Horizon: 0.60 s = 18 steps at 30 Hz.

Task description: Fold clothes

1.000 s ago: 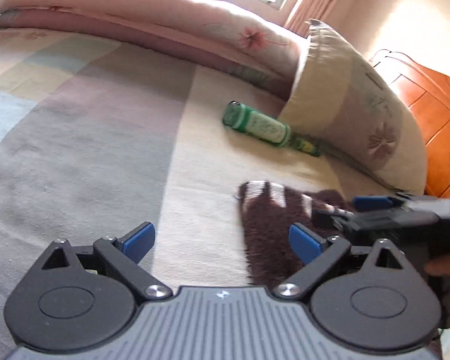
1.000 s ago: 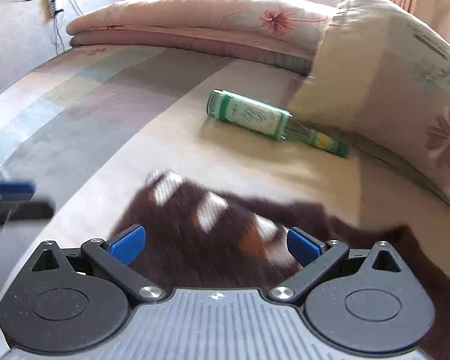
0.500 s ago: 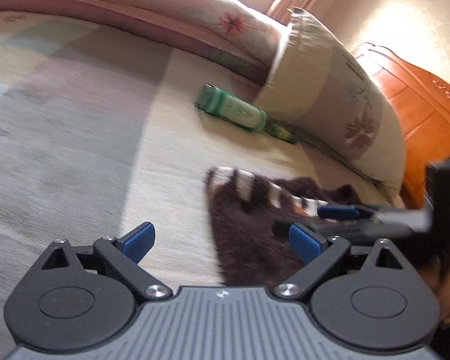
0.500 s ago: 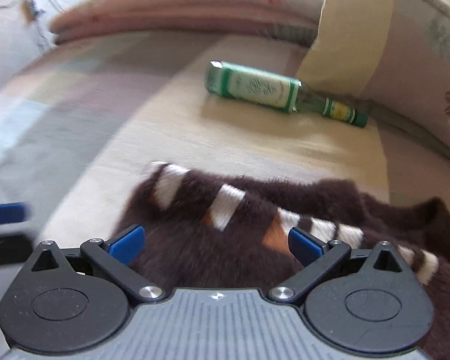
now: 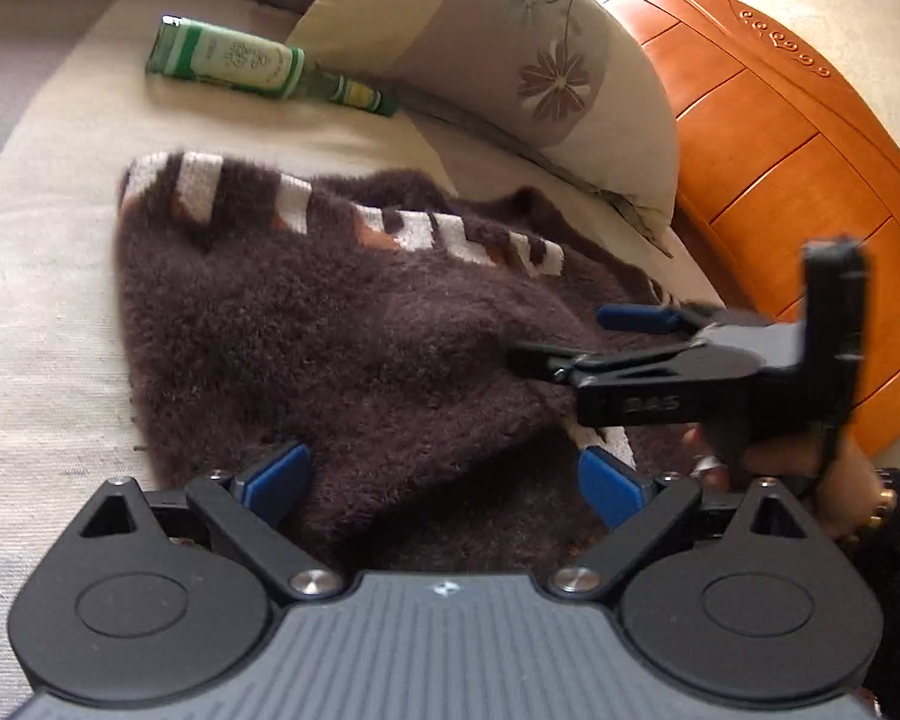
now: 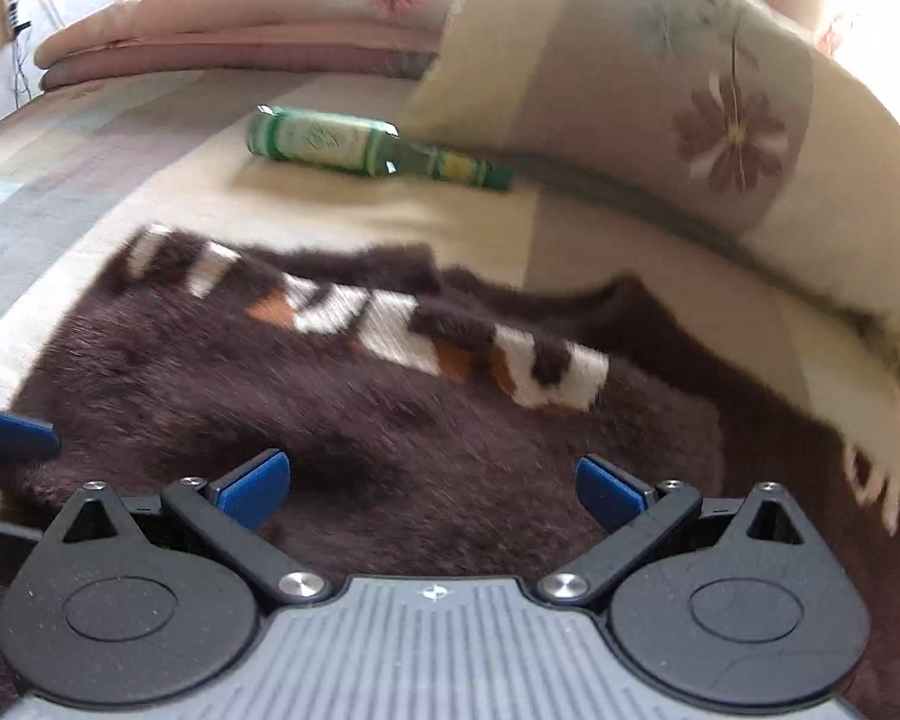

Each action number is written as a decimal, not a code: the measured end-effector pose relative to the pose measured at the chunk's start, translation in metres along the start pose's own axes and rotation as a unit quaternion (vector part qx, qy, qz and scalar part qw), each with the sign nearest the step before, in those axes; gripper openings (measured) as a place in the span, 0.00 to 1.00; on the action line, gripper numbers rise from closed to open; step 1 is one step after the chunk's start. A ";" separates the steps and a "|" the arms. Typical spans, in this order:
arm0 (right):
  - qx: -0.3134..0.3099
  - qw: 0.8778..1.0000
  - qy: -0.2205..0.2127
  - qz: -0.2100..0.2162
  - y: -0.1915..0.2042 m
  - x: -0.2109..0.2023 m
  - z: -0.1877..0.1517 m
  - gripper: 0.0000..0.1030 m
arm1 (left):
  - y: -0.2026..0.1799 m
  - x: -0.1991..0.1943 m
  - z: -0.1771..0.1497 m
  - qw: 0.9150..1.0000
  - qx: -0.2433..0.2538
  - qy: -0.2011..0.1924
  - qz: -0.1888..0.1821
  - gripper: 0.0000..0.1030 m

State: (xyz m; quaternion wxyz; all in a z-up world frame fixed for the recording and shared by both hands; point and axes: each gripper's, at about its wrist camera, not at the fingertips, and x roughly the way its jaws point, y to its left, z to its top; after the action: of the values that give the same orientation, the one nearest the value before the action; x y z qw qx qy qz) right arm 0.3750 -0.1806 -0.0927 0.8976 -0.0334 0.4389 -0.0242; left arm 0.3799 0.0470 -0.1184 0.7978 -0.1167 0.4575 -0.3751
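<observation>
**Two grippers over one sweater**

Both grippers hang low above a fuzzy brown sweater (image 5: 342,324) that lies rumpled on the bed (image 5: 42,276), its white-and-orange stripe running across the far side. The left gripper (image 5: 444,480) has its jaws spread wide over the near edge, with cloth between the blue pads but nothing pinched. The right gripper (image 6: 432,486) is likewise spread — seen side-on from the left wrist view, its fingers (image 5: 636,319) reach in over the sweater's right part, apart and holding nothing.

Judging by that stance, each tool is lined up to take a separate hold on the near hem, so that the cloth can be lifted evenly and laid over itself.

A green bottle (image 5: 228,63) lies on its side beyond the sweater, its neck near a flowered pillow (image 5: 540,60) that leans against the wooden headboard (image 5: 780,138); both sit well apart from the garment, leaving room for a fold away from the person.
</observation>
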 end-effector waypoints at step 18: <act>0.040 0.997 -0.047 0.047 0.001 0.003 0.026 1.00 | 0.015 0.000 0.003 1.000 -0.013 0.003 -0.021 0.95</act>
State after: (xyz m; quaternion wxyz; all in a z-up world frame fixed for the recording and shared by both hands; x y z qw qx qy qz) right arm 0.3973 -0.1792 -0.0794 0.9180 0.0223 0.3960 0.0024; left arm 0.3894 0.0568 -0.1245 0.7868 -0.1356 0.4619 -0.3862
